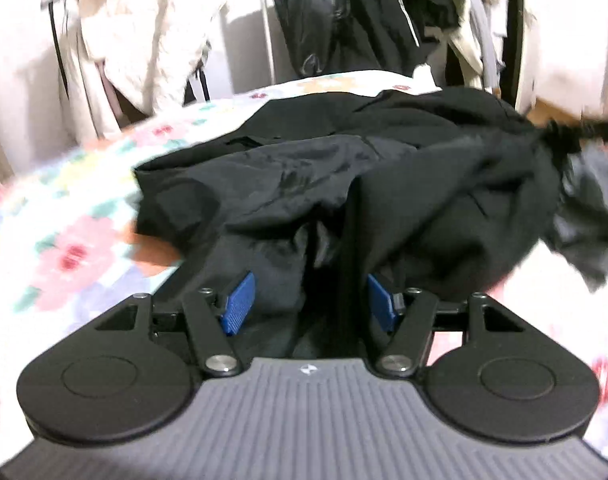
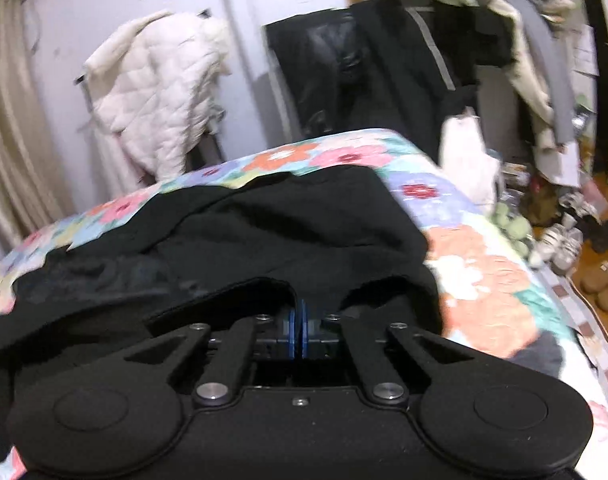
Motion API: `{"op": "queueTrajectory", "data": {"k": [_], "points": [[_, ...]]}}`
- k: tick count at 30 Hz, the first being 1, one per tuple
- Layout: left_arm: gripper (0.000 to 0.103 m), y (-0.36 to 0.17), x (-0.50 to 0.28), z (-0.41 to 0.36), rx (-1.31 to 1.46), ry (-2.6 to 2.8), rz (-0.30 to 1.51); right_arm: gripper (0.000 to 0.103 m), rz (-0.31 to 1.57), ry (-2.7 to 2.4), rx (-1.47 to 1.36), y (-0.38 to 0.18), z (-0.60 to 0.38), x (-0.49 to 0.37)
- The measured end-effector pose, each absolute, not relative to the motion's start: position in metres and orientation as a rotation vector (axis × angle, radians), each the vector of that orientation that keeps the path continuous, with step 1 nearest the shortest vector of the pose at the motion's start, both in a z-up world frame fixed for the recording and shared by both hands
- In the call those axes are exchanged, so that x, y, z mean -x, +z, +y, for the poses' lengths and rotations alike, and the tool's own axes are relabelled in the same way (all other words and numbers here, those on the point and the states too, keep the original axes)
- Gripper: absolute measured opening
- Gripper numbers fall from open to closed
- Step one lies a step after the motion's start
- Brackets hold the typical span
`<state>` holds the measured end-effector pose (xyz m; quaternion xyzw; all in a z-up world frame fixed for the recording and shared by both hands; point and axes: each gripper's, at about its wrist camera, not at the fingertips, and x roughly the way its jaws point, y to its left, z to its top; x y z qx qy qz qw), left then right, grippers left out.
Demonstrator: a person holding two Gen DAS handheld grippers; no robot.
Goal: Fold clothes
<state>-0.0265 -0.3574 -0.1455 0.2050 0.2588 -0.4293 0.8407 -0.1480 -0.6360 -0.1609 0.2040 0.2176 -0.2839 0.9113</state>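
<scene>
Garment: we see one black garment (image 1: 383, 168) lying crumpled on the bed, over the floral quilt (image 1: 72, 248); part of it shows a shinier lining.
Left gripper: our left gripper (image 1: 311, 304) stands wide open, its blue pads (image 1: 238, 304) well apart; black fabric sits bunched between them, and we cannot tell whether either pad touches it.
Right gripper: our right gripper (image 2: 298, 334) has its blue pads pressed together; the garment's edge (image 2: 272, 280) drapes right at the tips, but we cannot tell whether cloth is pinched between them.
Containers: we make out none with contents we can identify; clothes hang in the open, a white quilted jacket (image 2: 160, 92) at the wall and dark coats (image 2: 343, 72) behind the bed.
Floor: shoes (image 2: 571, 236) and slippers (image 2: 601, 286) lie beside the bed on the right.
Writing: a small pale emblem (image 1: 305, 369) sits on the left gripper body; we cannot read it. Motion blur hides any other lettering.
</scene>
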Motion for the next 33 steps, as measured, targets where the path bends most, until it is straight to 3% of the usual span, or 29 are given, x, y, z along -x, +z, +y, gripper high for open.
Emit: {"op": "queueTrajectory", "data": {"k": [7,15,17,24,26,27,28,29,30,31,33], "points": [[0.061,-0.130,0.025,-0.252,-0.380,-0.708,0.653,0.002,0.517,-0.717,-0.356,-0.163,-0.658,0.154],[0.063,-0.161,-0.006,-0.140,-0.029,-0.565,0.857,0.002,0.586,-0.749,-0.324,-0.156,-0.656,0.146],[0.066,-0.175,-0.010,-0.139,0.000,-0.587,0.882,0.002,0.594,-0.759,-0.318,-0.153,-0.654,0.145],[0.092,-0.213,-0.008,-0.165,-0.097,-0.646,0.980,0.004,0.628,-0.754,-0.249,-0.165,-0.643,0.147],[0.093,-0.215,0.001,-0.175,-0.197,-0.674,0.930,0.011,0.655,-0.769,-0.217,-0.164,-0.639,0.147],[0.081,-0.216,0.005,-0.180,-0.246,-0.687,0.903,0.026,0.678,-0.784,-0.191,-0.162,-0.637,0.147],[0.051,-0.215,0.008,-0.185,-0.288,-0.702,0.869,0.052,0.700,-0.800,-0.164,-0.160,-0.634,0.146],[0.039,-0.214,0.008,-0.188,-0.309,-0.725,0.849,0.058,0.723,-0.850,-0.117,-0.153,-0.625,0.146],[0.017,-0.212,0.008,-0.191,-0.331,-0.748,0.828,0.060,0.745,-0.901,-0.069,-0.145,-0.616,0.146],[0.006,-0.210,0.007,-0.193,-0.345,-0.770,0.812,0.062,0.746,-0.948,-0.043,-0.136,-0.608,0.147],[0.004,-0.205,-0.002,-0.196,-0.320,-0.804,0.807,0.066,0.706,-1.004,-0.011,-0.115,-0.587,0.144]]}}
